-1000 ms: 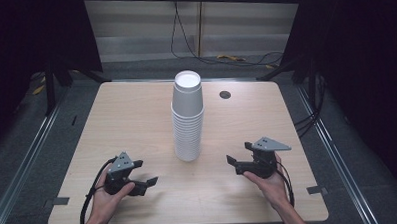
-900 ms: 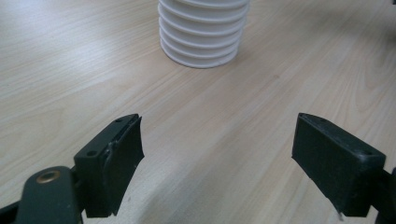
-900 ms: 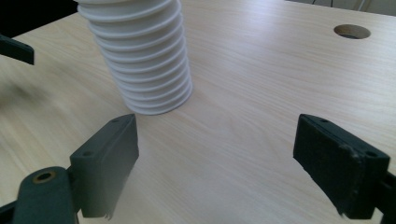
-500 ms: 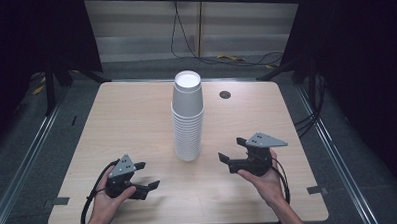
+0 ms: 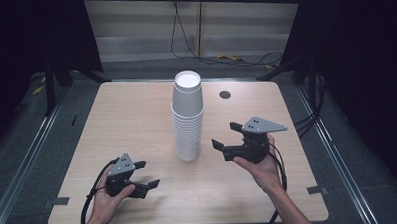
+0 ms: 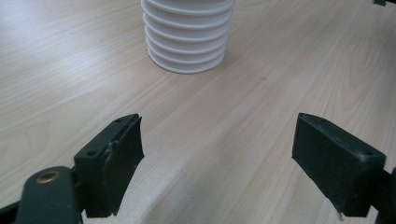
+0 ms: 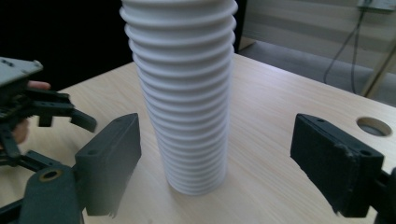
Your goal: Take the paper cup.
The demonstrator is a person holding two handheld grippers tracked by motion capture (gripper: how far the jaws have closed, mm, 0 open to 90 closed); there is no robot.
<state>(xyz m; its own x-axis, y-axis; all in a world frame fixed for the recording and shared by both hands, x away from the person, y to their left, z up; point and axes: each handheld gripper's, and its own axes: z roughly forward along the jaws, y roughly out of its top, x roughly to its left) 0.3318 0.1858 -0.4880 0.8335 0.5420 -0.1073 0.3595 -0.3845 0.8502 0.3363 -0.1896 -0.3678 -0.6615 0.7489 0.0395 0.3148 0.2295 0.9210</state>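
The left gripper [image 6: 217, 161] looks low across a pale wooden table [image 6: 60, 70], its two black jaws rising from the bottom edge and standing wide apart – nothing between them but bare wood grain. The left jaw is seen partly from the side, with a brass-coloured screw head on the dark body just below it; the right jaw shows its flat inner pad. Ahead, near the top edge and a little left of centre, stands the bottom of a white cup stack [image 6: 187, 39] – ribbed by the nested rims, upright on the table, well apart from both jaws. A dark corner of something sits at the top right, too little to tell what
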